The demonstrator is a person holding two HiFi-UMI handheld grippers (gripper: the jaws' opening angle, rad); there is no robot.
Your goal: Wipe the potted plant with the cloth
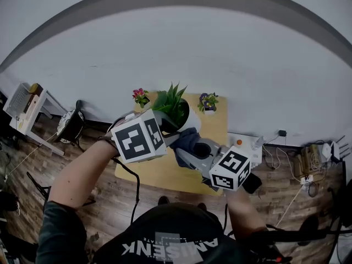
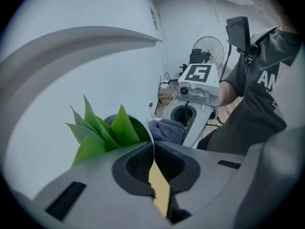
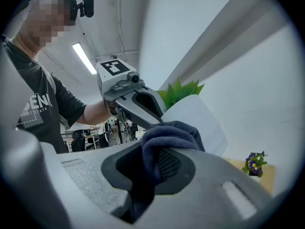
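Observation:
The potted plant [image 1: 171,104] has spiky green leaves [image 2: 102,130] in a white pot [image 3: 195,123] and stands at the back of the wooden table [image 1: 159,172]. My left gripper [image 1: 168,127] comes in from the left and is shut on the pot's thin white rim [image 2: 152,136]. In the right gripper view the left gripper [image 3: 159,117] clamps that rim. My right gripper [image 1: 185,146] is shut on a dark blue cloth [image 3: 167,136]. The bunched cloth [image 1: 187,138] is right beside the pot's near side, and I cannot tell whether it touches.
A small pot of pink flowers [image 1: 141,96] and one of purple flowers [image 1: 208,101] stand at the table's back edge, on either side of the plant. A white box with an orange button [image 1: 241,143] sits to the table's right. A fan [image 2: 208,49] stands on the floor.

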